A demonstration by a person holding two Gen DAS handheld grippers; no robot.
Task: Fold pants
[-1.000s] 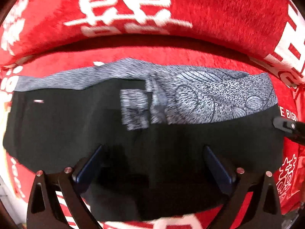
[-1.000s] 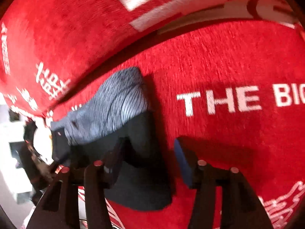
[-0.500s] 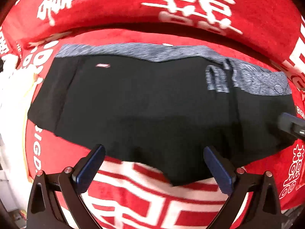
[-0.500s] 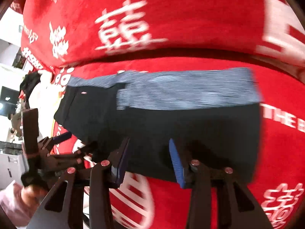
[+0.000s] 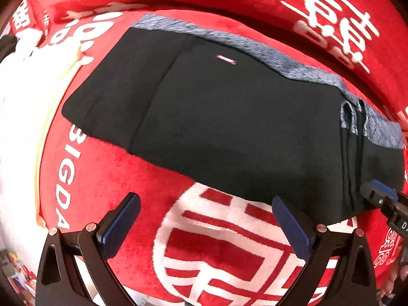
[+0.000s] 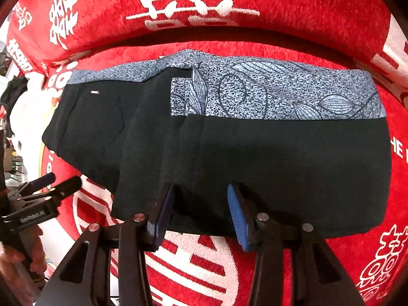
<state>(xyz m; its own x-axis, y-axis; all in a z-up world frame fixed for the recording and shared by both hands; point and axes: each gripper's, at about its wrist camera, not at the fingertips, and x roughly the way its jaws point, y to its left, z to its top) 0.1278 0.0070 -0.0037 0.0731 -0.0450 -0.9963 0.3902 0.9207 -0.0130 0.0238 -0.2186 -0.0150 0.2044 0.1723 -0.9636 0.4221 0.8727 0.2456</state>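
The pants (image 6: 229,153) lie folded into a wide, flat black block on a red plush blanket (image 6: 193,262), their knit matte and smooth, with soft vertical creases where layers overlap near the middle. Along the pants' far edge runs a grey speckled waistband (image 6: 280,94) printed with fine outlined leaves and circles; a small pale label (image 5: 225,59) sits on the black cloth just below that band. The pants' near hem is straight and hangs slightly over the blanket's big white woven emblem (image 5: 224,252). The right gripper (image 6: 201,210) stands at the pants' near hem, its blue ribbed pads spread apart with the black cloth lying between and beneath them; whether the pads touch the cloth cannot be told. The left gripper (image 5: 204,221) hovers just off the pants' near hem over the emblem, jaws wide apart and holding nothing. Beyond the pants' waistband a red cushion (image 6: 229,7) with white characters rises like a backrest. Off the pants' left end lies something white and soft (image 5: 23,107), blurred. White letters are woven into the blanket beside both ends of the pants.
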